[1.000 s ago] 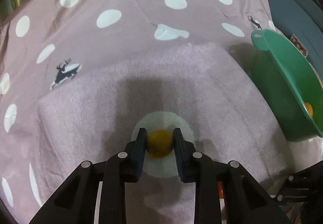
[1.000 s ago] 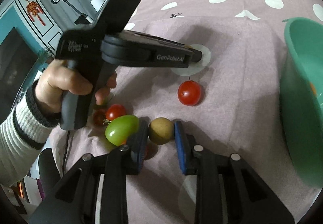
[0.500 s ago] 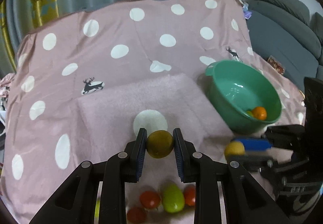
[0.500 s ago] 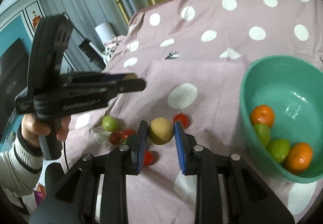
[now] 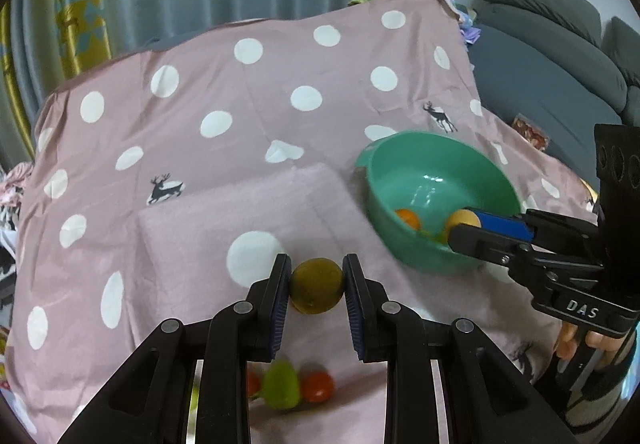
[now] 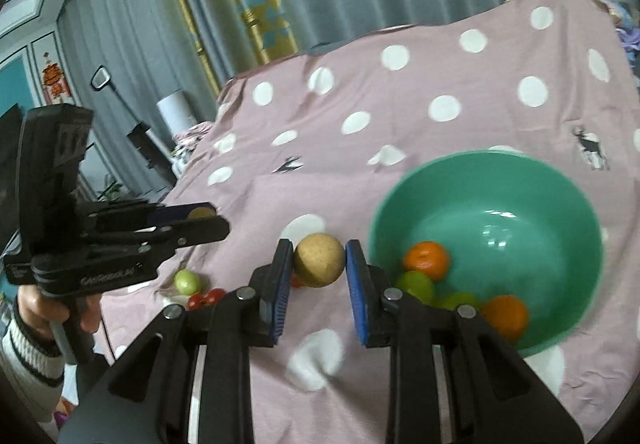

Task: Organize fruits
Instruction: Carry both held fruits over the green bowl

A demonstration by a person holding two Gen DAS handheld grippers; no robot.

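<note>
Only the right wrist view shows the bowl's (image 6: 492,180) contents: smooth oranges (image 6: 426,260), green fruit. Right gripper (image 6: 319,264) pinches a speckled tan ball (image 6: 319,259) beside its rim; left gripper (image 5: 316,286) clamps a dull olive ball (image 5: 316,286) above the fuzzy towel (image 5: 240,212).

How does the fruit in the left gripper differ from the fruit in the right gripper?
The left gripper's fruit is darker, olive brown; the right gripper's fruit is paler, speckled tan. In the left wrist view, the right gripper's fruit shows over the green bowl, while the left gripper's fruit is beside it. Both are round and clamped between blue pads.
</note>
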